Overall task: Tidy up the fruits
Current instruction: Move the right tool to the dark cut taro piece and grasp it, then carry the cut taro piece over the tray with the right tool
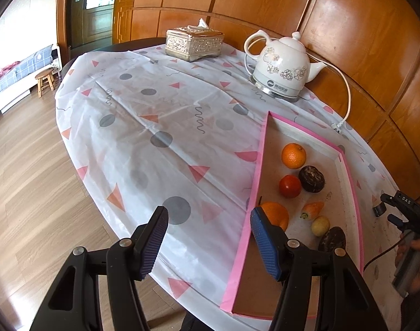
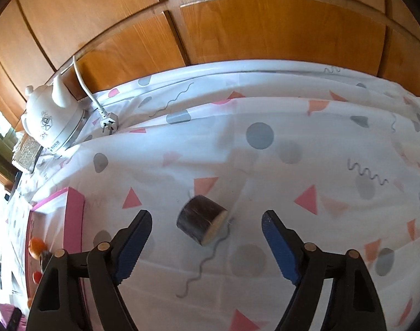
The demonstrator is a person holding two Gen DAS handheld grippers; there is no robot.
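Note:
A pink-rimmed tray (image 1: 255,182) on the table holds an orange (image 1: 293,155), a red tomato (image 1: 290,185), a dark round fruit (image 1: 311,178), a second orange (image 1: 277,213), a small carrot-like piece (image 1: 312,209), a yellowish fruit (image 1: 320,225) and a dark oval fruit (image 1: 332,238). My left gripper (image 1: 208,244) is open and empty, straddling the tray's left rim. My right gripper (image 2: 206,244) is open and empty. A dark cut cylinder piece (image 2: 201,220) lies on the tablecloth between its fingers. The tray's corner (image 2: 72,215) shows at the left of the right wrist view.
A white electric kettle (image 1: 281,67) with cord and plug (image 2: 109,122) stands at the back near the wood-panelled wall. A silver tissue box (image 1: 194,43) sits at the far edge. The patterned tablecloth (image 1: 155,127) covers the round table. The right gripper's body (image 1: 405,212) shows at the right.

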